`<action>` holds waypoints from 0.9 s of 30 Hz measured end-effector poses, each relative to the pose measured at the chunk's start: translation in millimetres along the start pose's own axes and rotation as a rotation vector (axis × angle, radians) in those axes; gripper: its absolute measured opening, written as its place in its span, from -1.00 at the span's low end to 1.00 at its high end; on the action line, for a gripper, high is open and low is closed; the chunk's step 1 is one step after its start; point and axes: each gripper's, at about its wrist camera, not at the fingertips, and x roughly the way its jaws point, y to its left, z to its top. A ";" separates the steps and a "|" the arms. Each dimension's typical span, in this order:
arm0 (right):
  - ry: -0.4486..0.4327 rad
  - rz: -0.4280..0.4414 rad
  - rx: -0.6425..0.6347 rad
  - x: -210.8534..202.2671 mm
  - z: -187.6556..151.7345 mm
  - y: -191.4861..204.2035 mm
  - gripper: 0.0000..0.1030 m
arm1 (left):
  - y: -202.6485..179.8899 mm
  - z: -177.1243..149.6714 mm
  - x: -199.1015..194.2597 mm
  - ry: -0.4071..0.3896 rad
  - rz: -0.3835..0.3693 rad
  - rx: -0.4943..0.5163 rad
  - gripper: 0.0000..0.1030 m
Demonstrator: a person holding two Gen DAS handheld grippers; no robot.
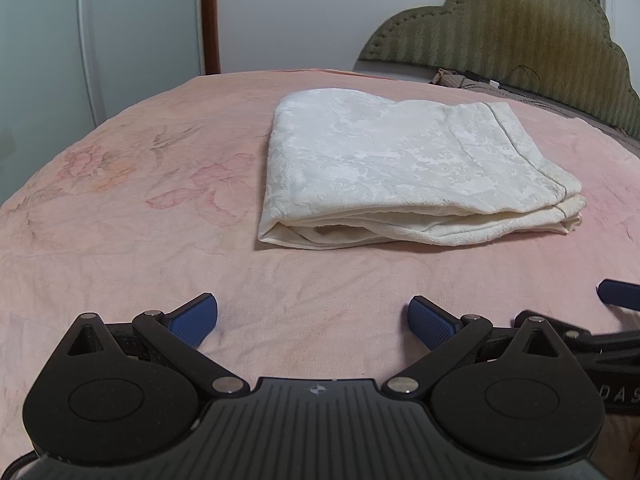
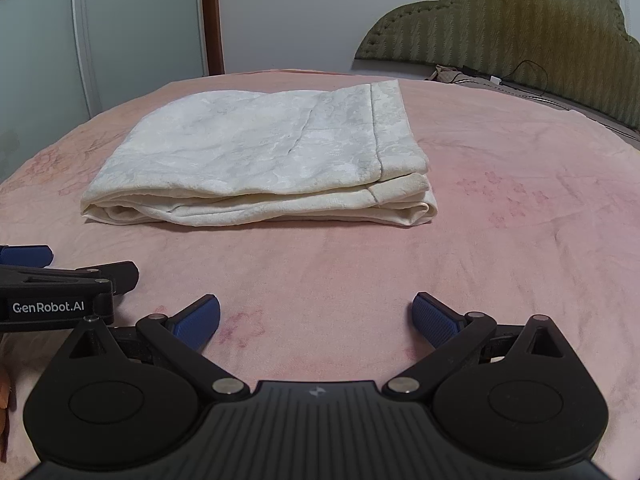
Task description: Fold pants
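Note:
Cream-white pants lie folded into a flat stack of several layers on the pink bedspread; they also show in the right wrist view. My left gripper is open and empty, low over the bedspread in front of the pants, apart from them. My right gripper is open and empty too, on the near side of the pants. The right gripper's blue fingertip shows at the right edge of the left wrist view. The left gripper's body shows at the left edge of the right wrist view.
The pink floral bedspread covers the bed. An olive padded headboard stands at the back right, with a cable and small items at its base. A wardrobe door and a brown post stand behind the bed.

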 end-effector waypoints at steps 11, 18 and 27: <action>0.001 0.009 -0.011 0.1 -0.1 0.0 1.00 | 1.3 -0.1 -0.5 0.002 0.012 -0.005 1.00; 0.002 0.009 -0.012 -0.1 0.0 -0.1 1.00 | 0.7 -0.1 -0.1 0.003 0.011 -0.003 1.00; 0.002 0.008 -0.012 -0.6 -0.4 0.1 1.00 | 0.7 -0.1 -0.2 0.003 0.011 -0.003 1.00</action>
